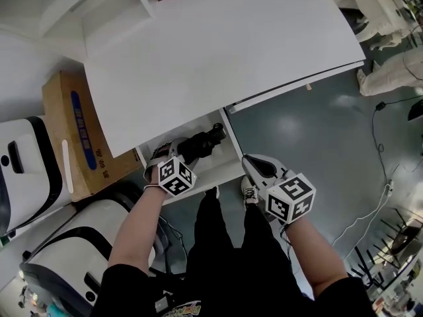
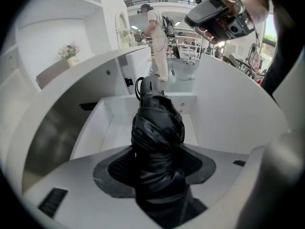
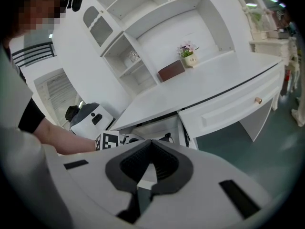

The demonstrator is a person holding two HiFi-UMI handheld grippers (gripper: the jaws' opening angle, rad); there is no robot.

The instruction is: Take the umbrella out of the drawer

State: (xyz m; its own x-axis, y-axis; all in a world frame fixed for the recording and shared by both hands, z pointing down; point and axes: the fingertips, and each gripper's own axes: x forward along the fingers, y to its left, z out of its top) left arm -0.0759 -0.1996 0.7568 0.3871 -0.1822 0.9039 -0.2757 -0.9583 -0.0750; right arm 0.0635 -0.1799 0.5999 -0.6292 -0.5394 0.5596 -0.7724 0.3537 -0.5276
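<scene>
Biggest thing here is the white desk (image 1: pixel 218 58). Its top overhangs the open drawer (image 1: pixel 221 166), so from the head view you only see the front part of the drawer. To the left of the desk there's a cardboard box (image 1: pixel 69 127) standing on edge, and next to that two white machines with black trim (image 1: pixel 26 170) (no idea what they are). The right gripper view also shows a second drawer (image 3: pixel 228 111), closed, with a small knob, plus a little flower pot (image 3: pixel 189 56) and a brown box (image 3: pixel 170 70) at the back of the desk. The only thing I can see in the open drawer is the black folded umbrella (image 1: pixel 201 144). The left gripper (image 1: pixel 173 157) has its jaws clamped on the near end of it, and the strap end points deeper into the drawer. I can't tell whether it's resting on the drawer floor. The right gripper (image 1: pixel 258 167) hangs just beside the drawer's right front corner, off the umbrella, its jaws pressed together on nothing.
</scene>
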